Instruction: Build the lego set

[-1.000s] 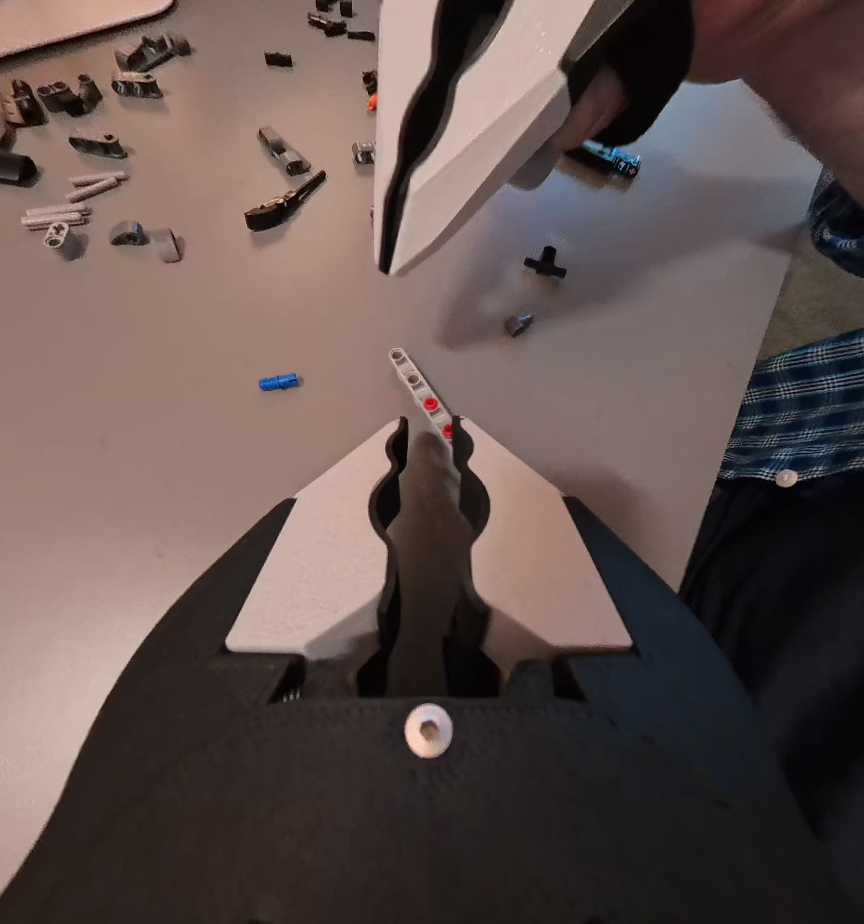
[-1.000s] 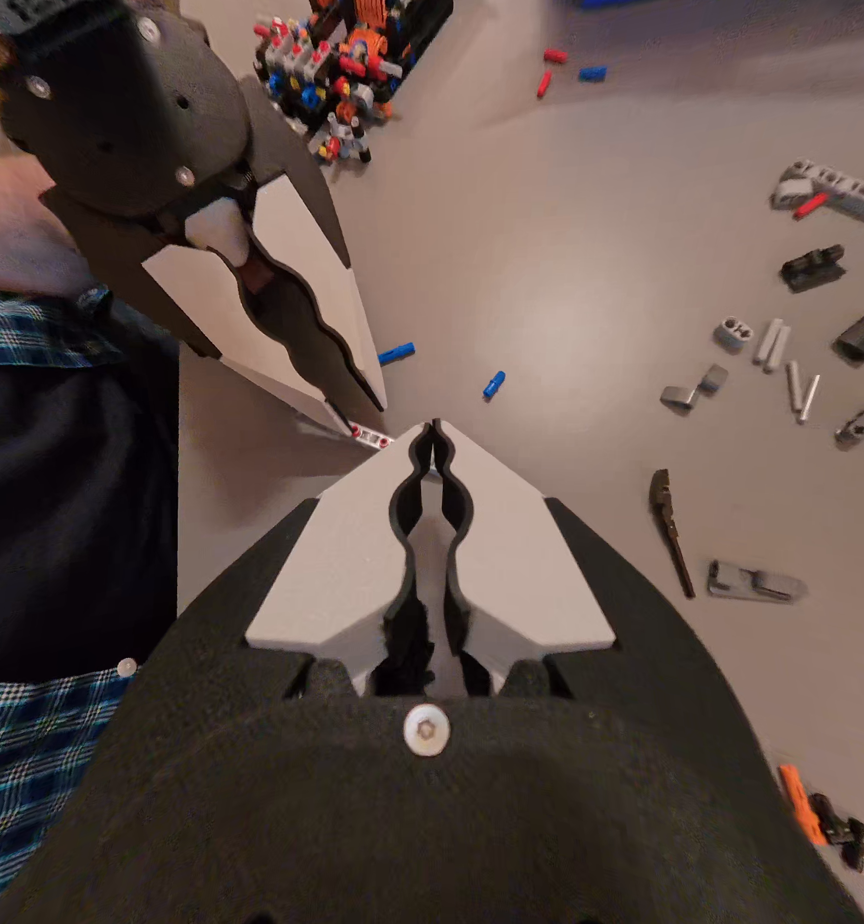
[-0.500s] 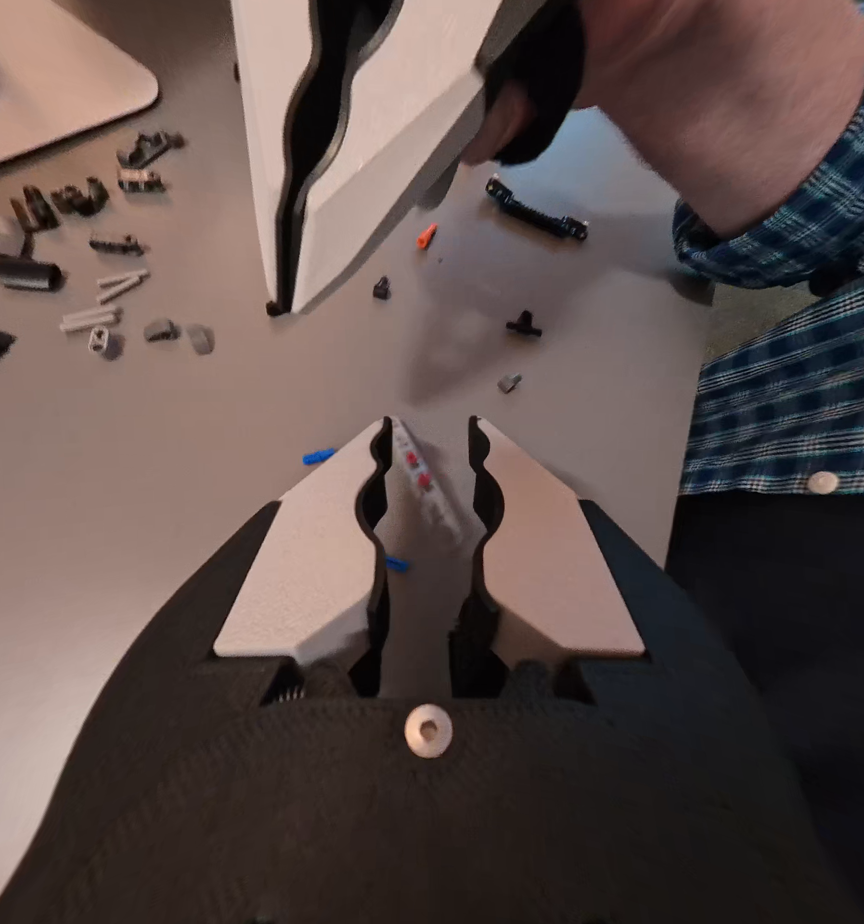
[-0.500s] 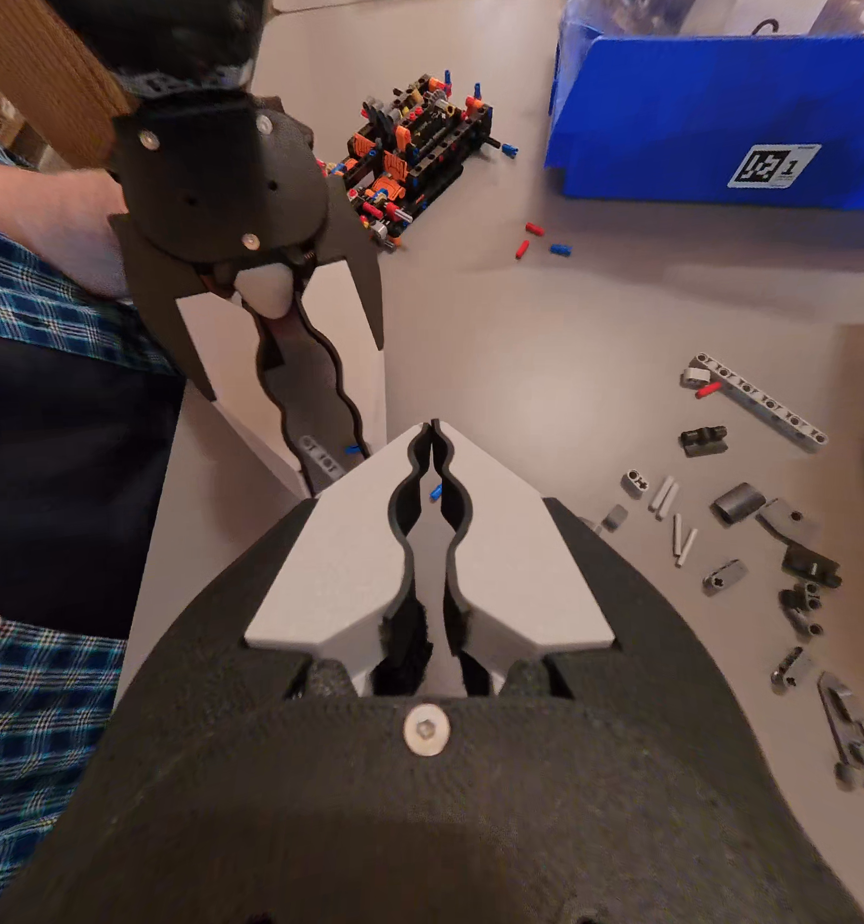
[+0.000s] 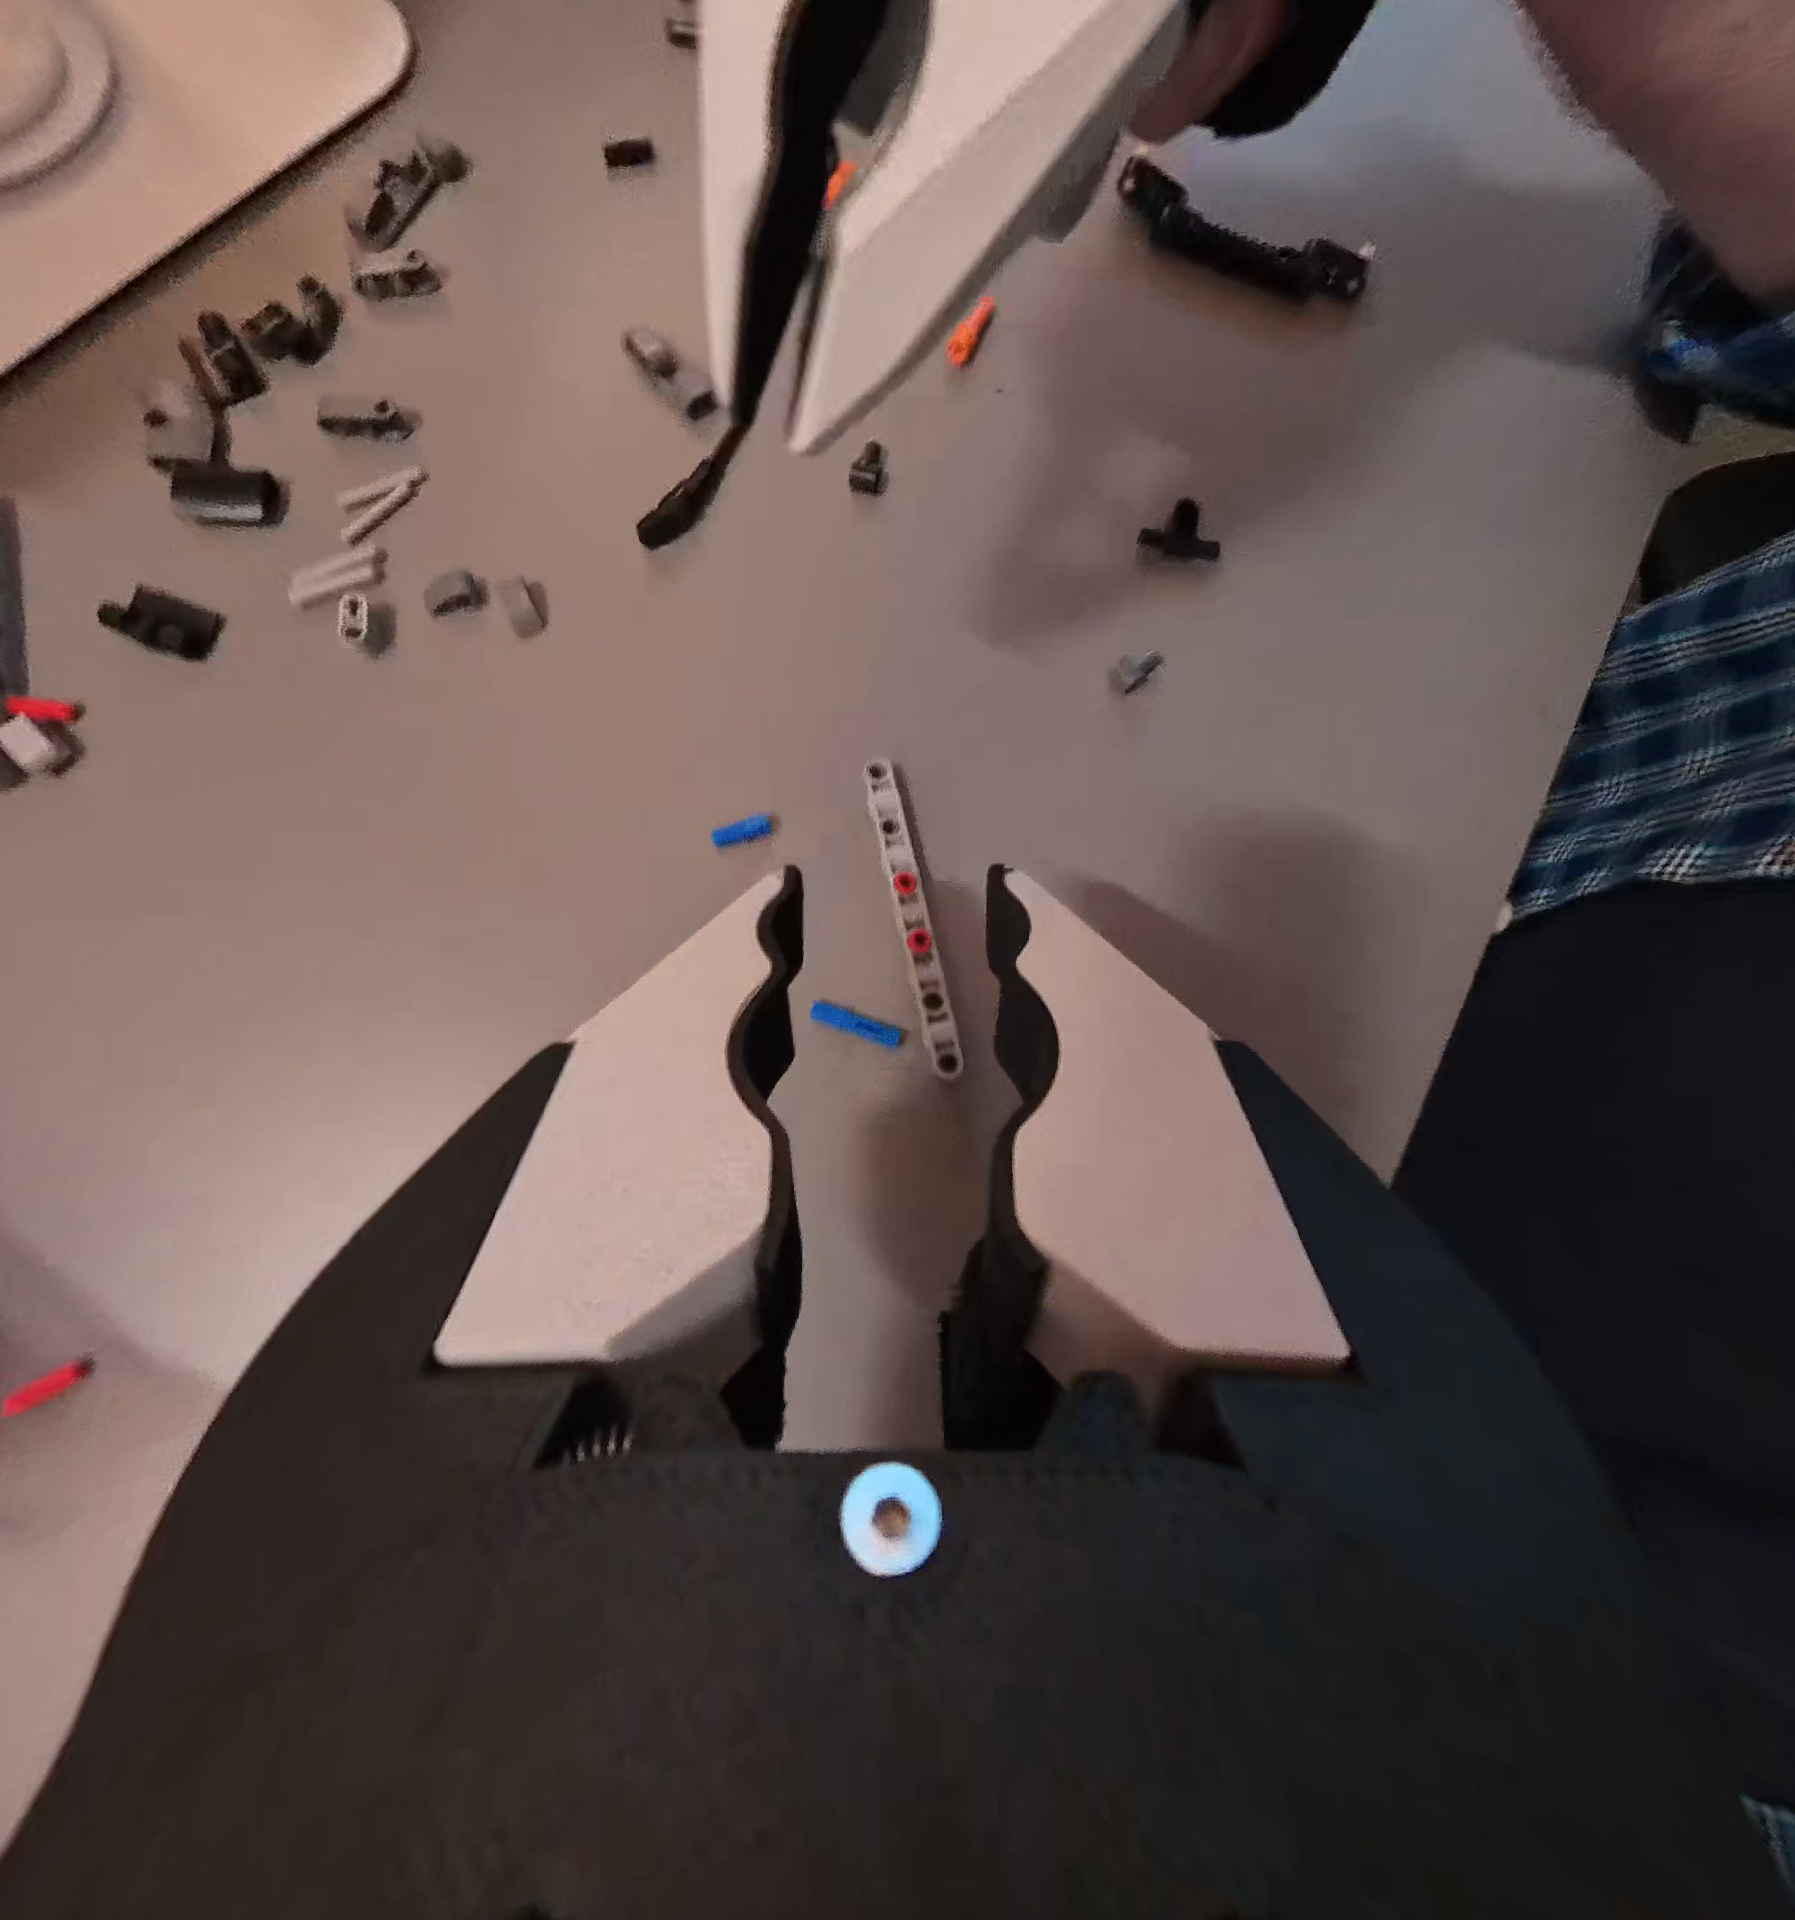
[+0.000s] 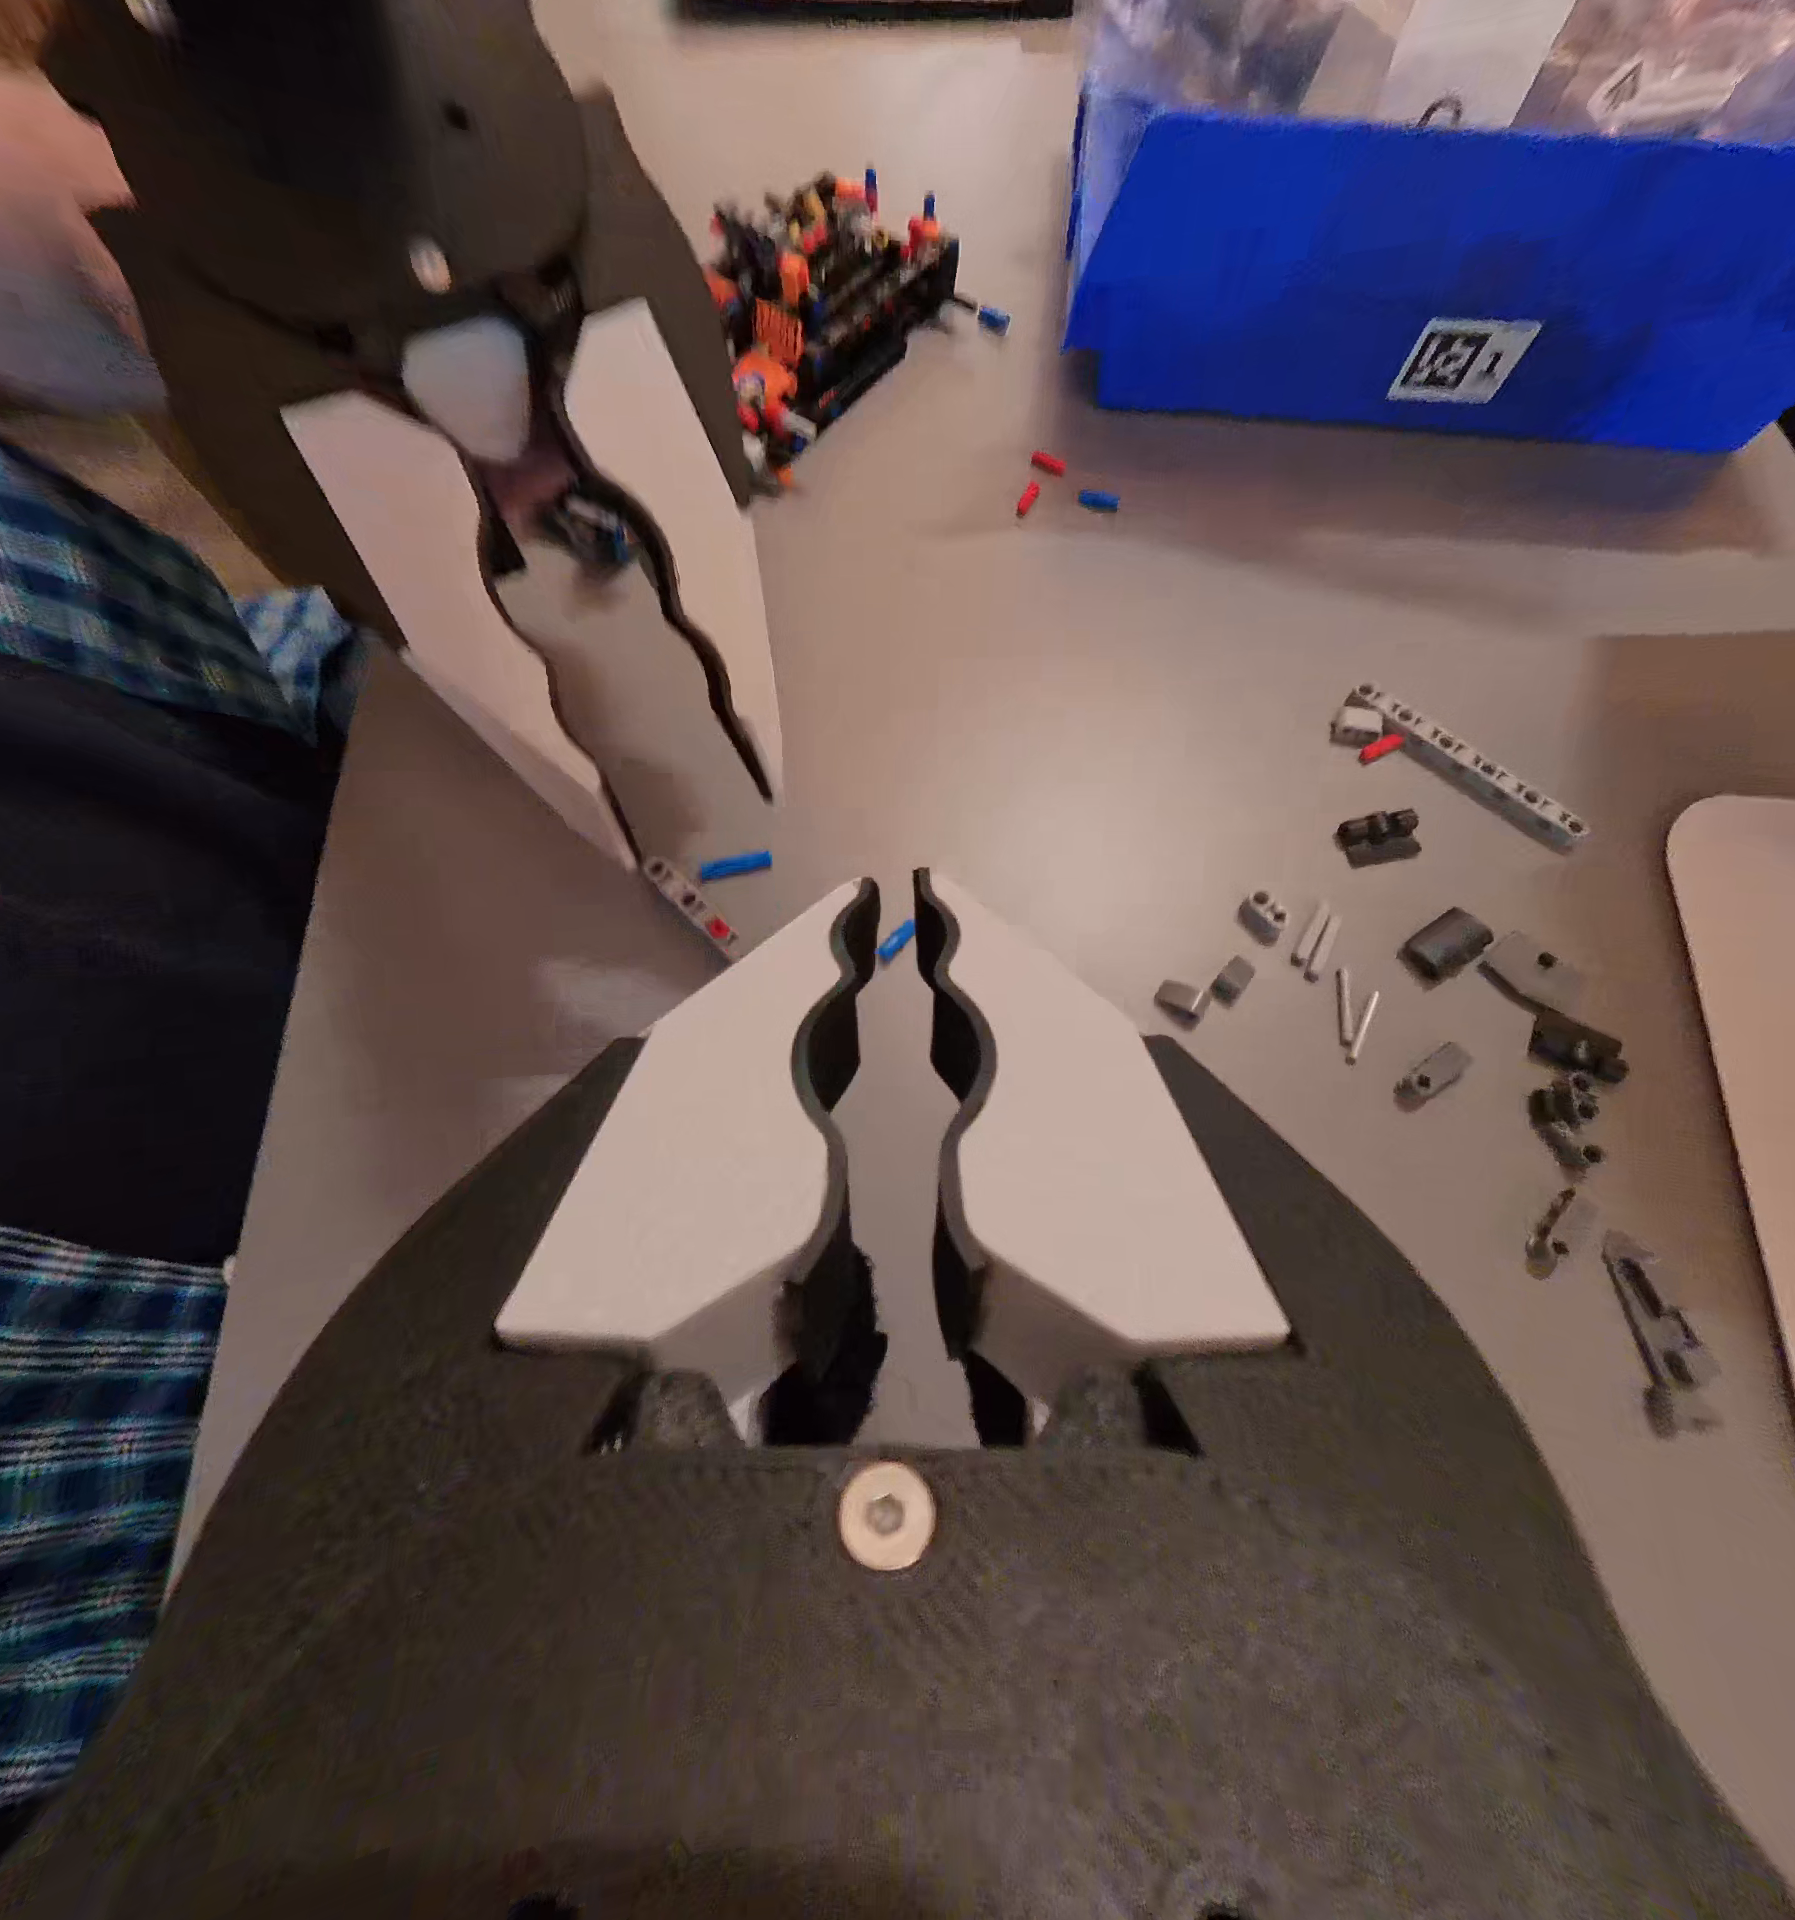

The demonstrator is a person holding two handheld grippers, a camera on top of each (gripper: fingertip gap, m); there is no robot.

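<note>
The left gripper (image 5: 893,883) hangs above the grey table (image 5: 457,987) with its jaws spread wide and nothing between them. Framed in that gap, lying flat on the table, is a light grey beam (image 5: 912,920) with two red pins in it, and a blue pin (image 5: 857,1023) lies just beside its near end. A second blue pin (image 5: 742,829) lies a little farther out. Loose dark and grey parts (image 5: 353,520) are scattered to the left, blurred; a pale board (image 5: 145,156) is cut off at the corner.

In the right wrist view, the right gripper (image 6: 895,888) has its jaws only narrowly parted, empty, with a blue pin (image 6: 896,937) seen on the table through the slit. The left gripper (image 6: 701,821) covers most of the grey beam (image 6: 690,902). Behind it, the partly built model (image 6: 831,312) is half hidden and blurred. A blue bin (image 6: 1444,301) runs past the edge.
</note>
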